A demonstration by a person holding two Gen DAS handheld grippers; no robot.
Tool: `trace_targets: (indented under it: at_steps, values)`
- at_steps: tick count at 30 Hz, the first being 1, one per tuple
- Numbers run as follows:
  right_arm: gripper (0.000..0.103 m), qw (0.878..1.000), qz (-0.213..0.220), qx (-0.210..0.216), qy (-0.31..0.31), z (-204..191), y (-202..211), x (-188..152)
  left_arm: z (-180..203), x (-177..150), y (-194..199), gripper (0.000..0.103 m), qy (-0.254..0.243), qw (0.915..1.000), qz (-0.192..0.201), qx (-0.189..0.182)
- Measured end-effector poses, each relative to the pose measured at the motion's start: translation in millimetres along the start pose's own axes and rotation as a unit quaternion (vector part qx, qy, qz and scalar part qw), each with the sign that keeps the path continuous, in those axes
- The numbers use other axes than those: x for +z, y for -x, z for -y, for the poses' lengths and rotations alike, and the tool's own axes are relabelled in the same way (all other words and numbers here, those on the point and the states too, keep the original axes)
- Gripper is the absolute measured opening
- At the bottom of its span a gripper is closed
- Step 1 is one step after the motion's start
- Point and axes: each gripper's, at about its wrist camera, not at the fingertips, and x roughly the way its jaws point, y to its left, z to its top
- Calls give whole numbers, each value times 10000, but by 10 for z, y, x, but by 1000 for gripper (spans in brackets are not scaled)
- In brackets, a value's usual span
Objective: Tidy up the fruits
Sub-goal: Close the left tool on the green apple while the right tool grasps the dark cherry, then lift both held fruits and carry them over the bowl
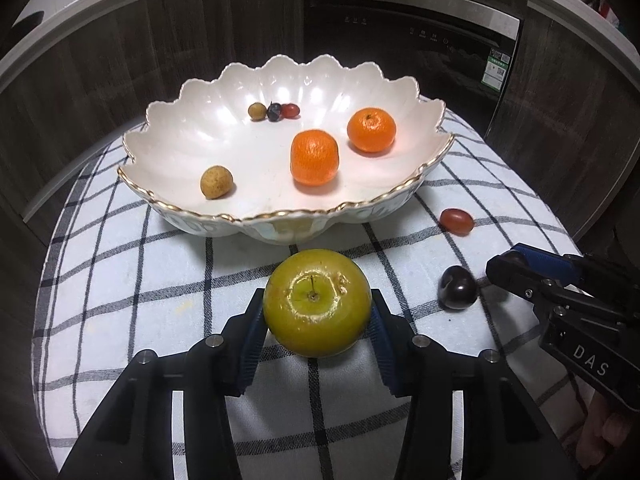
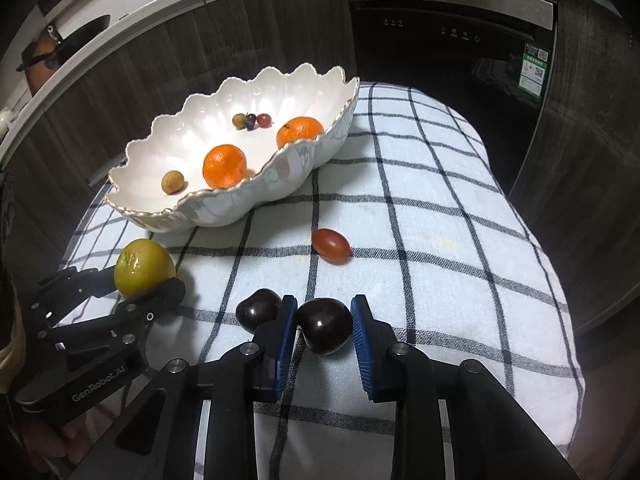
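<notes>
Round green-yellow apple (image 1: 317, 303) sits pinched between the left gripper's (image 1: 316, 312) blue pads. Right gripper (image 2: 325, 326) jaws clamp a glossy dark plum (image 2: 324, 325) on the checked cloth (image 2: 440, 280).

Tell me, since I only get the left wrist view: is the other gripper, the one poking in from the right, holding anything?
Observer: Yes. The right gripper is closed on a dark fruit, which sits between its blue pads and is hidden from your view.
Operator: But I can see a dark fruit lying free next to it.
Observer: That is a second dark fruit. It lies on the cloth just outside the finger nearer the green fruit.
</notes>
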Motion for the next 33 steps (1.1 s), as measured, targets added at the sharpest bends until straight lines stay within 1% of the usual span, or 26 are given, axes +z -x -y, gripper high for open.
trace_targets:
  at_steps: [11, 20, 33]
  values:
    - [29, 9996, 265, 36, 50, -57, 249, 91, 9, 56, 296, 48, 12, 9997, 238, 68]
    - [29, 9983, 548, 90, 168, -167, 478, 253, -61, 145, 542, 48, 74, 9987, 483, 150]
    - [29, 9963, 762, 200, 356, -329, 593, 496, -216, 317, 725, 47, 194, 9970, 724, 200]
